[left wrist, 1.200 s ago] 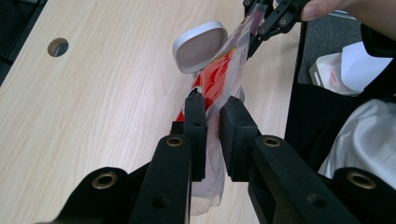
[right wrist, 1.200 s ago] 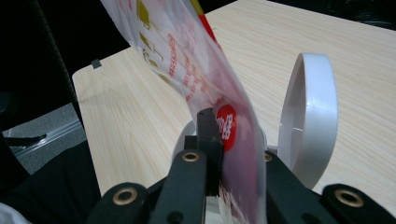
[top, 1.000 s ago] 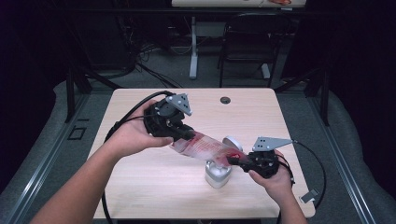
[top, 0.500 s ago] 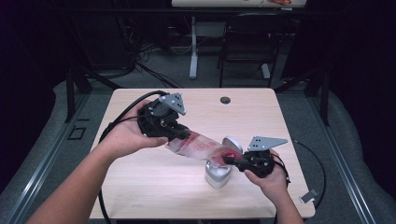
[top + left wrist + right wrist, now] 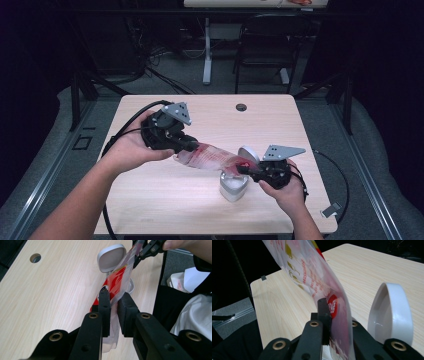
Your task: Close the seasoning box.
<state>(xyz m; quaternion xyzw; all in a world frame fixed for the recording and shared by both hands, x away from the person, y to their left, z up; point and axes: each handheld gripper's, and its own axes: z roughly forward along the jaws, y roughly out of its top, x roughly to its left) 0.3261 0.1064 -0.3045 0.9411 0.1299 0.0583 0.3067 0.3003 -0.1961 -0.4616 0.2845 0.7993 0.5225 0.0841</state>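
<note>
A red and clear plastic packet (image 5: pixel 212 157) hangs stretched between my two grippers above the wooden table (image 5: pixel 150 200). My left gripper (image 5: pixel 187 147) is shut on its left end; in the left gripper view the jaws (image 5: pixel 113 300) pinch the packet (image 5: pixel 117 282). My right gripper (image 5: pixel 247 170) is shut on the other end, and the film (image 5: pixel 312 270) covers one jaw of that gripper (image 5: pixel 332 307). Below the packet's right end stands a small white bin (image 5: pixel 233 186) with its lid (image 5: pixel 248 154) tipped up.
A round cable hole (image 5: pixel 241 107) sits near the table's far edge. Cables trail from both grippers across the table's left side and off its right side. A small grey device (image 5: pixel 331 210) lies on the floor at the right. A chair (image 5: pixel 265 45) stands beyond the table.
The left gripper and its end of the packet have shifted slightly to the left. The right gripper has stayed by the bin, and both grips are unchanged.
</note>
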